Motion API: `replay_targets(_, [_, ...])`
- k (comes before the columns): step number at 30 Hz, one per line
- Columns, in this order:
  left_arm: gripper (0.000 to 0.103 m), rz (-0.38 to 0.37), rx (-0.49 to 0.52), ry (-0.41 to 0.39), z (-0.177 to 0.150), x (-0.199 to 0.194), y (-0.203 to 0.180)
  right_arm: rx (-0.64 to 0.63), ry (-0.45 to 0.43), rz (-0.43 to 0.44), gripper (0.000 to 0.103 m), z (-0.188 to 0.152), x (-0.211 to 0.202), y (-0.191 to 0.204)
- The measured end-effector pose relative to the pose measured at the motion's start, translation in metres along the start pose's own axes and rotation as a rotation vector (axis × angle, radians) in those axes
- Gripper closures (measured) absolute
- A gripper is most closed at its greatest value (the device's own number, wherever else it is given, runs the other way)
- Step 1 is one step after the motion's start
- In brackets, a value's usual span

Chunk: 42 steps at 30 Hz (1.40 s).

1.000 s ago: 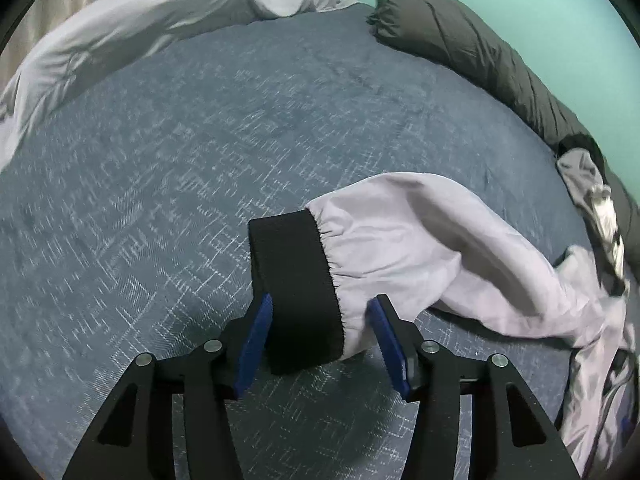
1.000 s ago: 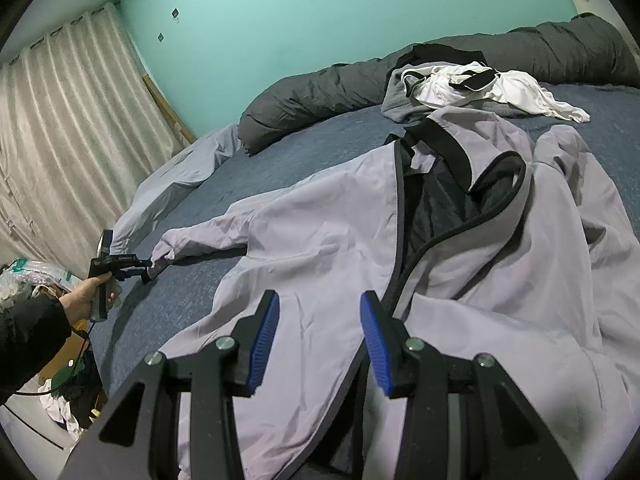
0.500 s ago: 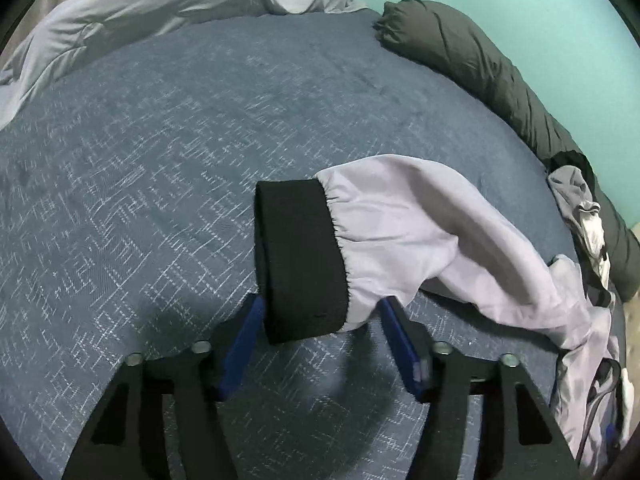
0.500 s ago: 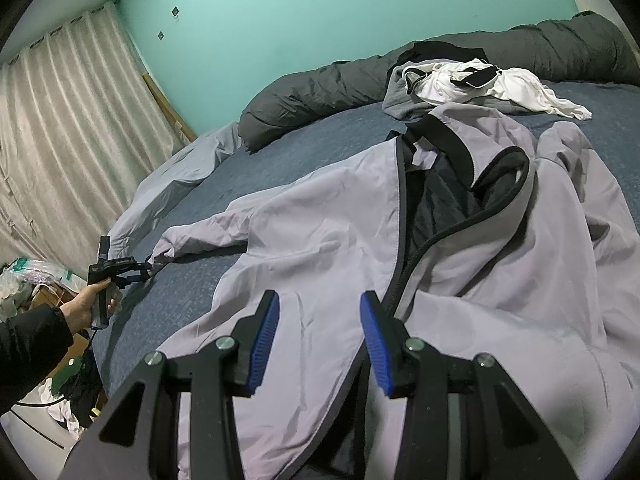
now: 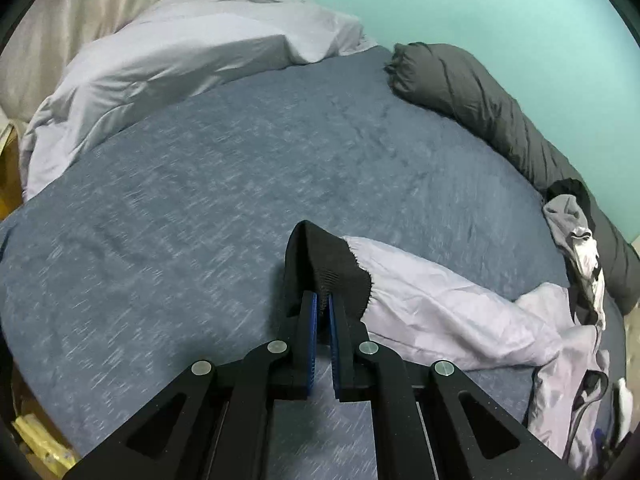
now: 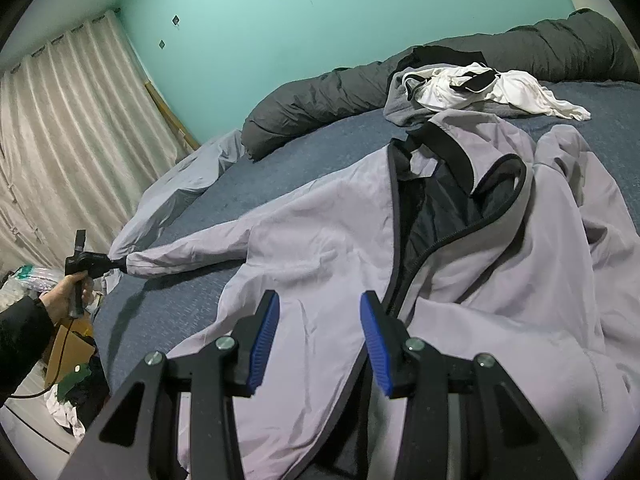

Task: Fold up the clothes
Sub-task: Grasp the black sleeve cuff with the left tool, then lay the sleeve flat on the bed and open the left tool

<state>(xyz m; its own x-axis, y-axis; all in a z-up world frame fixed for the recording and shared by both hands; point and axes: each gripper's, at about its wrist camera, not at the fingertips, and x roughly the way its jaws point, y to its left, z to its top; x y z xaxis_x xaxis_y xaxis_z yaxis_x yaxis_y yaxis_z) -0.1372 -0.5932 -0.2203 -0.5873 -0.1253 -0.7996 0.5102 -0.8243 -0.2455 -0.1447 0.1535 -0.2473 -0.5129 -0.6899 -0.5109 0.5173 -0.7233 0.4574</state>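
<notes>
A light grey jacket (image 6: 320,248) with black trim lies spread on the blue bed, its zipper open and dark lining showing. My left gripper (image 5: 322,300) is shut on the black cuff (image 5: 324,264) of its left sleeve (image 5: 440,312), holding the cuff lifted off the bed. From the right wrist view the same sleeve (image 6: 188,258) is stretched out to the left, held by the left gripper (image 6: 114,262) in a person's hand (image 6: 64,296). My right gripper (image 6: 316,308) hovers open above the jacket's lower front, with nothing between its blue pads.
A rolled dark grey duvet (image 6: 340,92) runs along the teal wall. A pile of grey, white and black clothes (image 6: 460,84) lies beside the jacket's collar. A pale grey blanket (image 5: 180,64) is bunched at the bed's far left. Curtains (image 6: 60,132) hang beyond, and clutter (image 6: 68,392) sits on the floor.
My left gripper has shut on the black cuff, which lay flat between open fingers before, and has lifted it. The sleeve is now pulled out straighter. The right gripper has stayed put.
</notes>
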Motion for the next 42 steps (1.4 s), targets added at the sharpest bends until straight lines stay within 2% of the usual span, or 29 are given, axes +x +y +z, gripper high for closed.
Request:
replay_targets(6, [0.097, 0.077, -0.068, 0.172, -0.039, 0.024, 0.023, 0.011, 0.006, -0.005, 0.061, 0.004, -0.005, -0.002])
replay_targets(8, [0.094, 0.130, -0.048, 0.196, -0.054, 0.030, 0.019, 0.020, 0.005, -0.020, 0.061, 0.008, -0.012, -0.007])
replay_targets(9, [0.092, 0.135, -0.052, 0.194, -0.061, 0.030, 0.016, 0.023, 0.004, -0.029, 0.061, 0.011, -0.016, -0.009])
replay_targets(10, [0.086, 0.139, -0.056, 0.191, -0.068, 0.030, 0.013, 0.027, 0.002, -0.038, 0.061, 0.013, -0.020, -0.012])
replay_targets(11, [0.070, 0.148, -0.053, 0.182, -0.071, 0.028, 0.011, 0.027, -0.001, -0.053, 0.061, 0.017, -0.028, -0.017])
replay_targets(12, [0.063, 0.154, -0.043, 0.164, -0.074, 0.024, 0.005, 0.027, -0.006, -0.070, 0.061, 0.021, -0.037, -0.022])
replay_targets(13, [0.060, 0.154, -0.027, 0.138, -0.075, 0.019, -0.002, 0.021, -0.008, -0.089, 0.061, 0.025, -0.046, -0.028])
replay_targets(17, [0.060, 0.166, 0.070, 0.069, -0.083, -0.001, -0.042, 0.018, 0.017, -0.196, 0.059, 0.040, -0.079, -0.067])
replay_targets(18, [0.060, 0.143, 0.090, 0.058, -0.086, -0.004, -0.054, 0.041, 0.036, -0.229, 0.052, 0.044, -0.087, -0.085])
replay_targets(20, [0.060, 0.082, 0.130, 0.044, -0.091, -0.008, -0.087, 0.106, 0.075, -0.288, 0.047, 0.048, -0.097, -0.118])
replay_targets(25, [0.059, -0.069, 0.236, 0.050, -0.117, -0.006, -0.169, 0.272, 0.177, -0.400, 0.046, 0.037, -0.120, -0.198])
replay_targets(28, [0.059, -0.149, 0.270, 0.067, -0.138, 0.002, -0.217, 0.354, 0.249, -0.418, 0.045, 0.019, -0.125, -0.227])
replay_targets(32, [0.059, -0.245, 0.308, 0.089, -0.171, 0.008, -0.278, 0.406, 0.305, -0.407, 0.040, -0.002, -0.127, -0.238])
replay_targets(38, [0.058, -0.307, 0.292, 0.095, -0.201, 0.012, -0.311, 0.444, 0.380, -0.376, 0.036, -0.029, -0.115, -0.241])
replay_targets(41, [0.058, -0.338, 0.284, 0.098, -0.216, 0.013, -0.327, 0.433, 0.385, -0.379, 0.036, -0.037, -0.110, -0.238])
replay_targets(42, [0.058, -0.348, 0.282, 0.099, -0.221, 0.014, -0.333, 0.423, 0.383, -0.383, 0.040, -0.040, -0.109, -0.236])
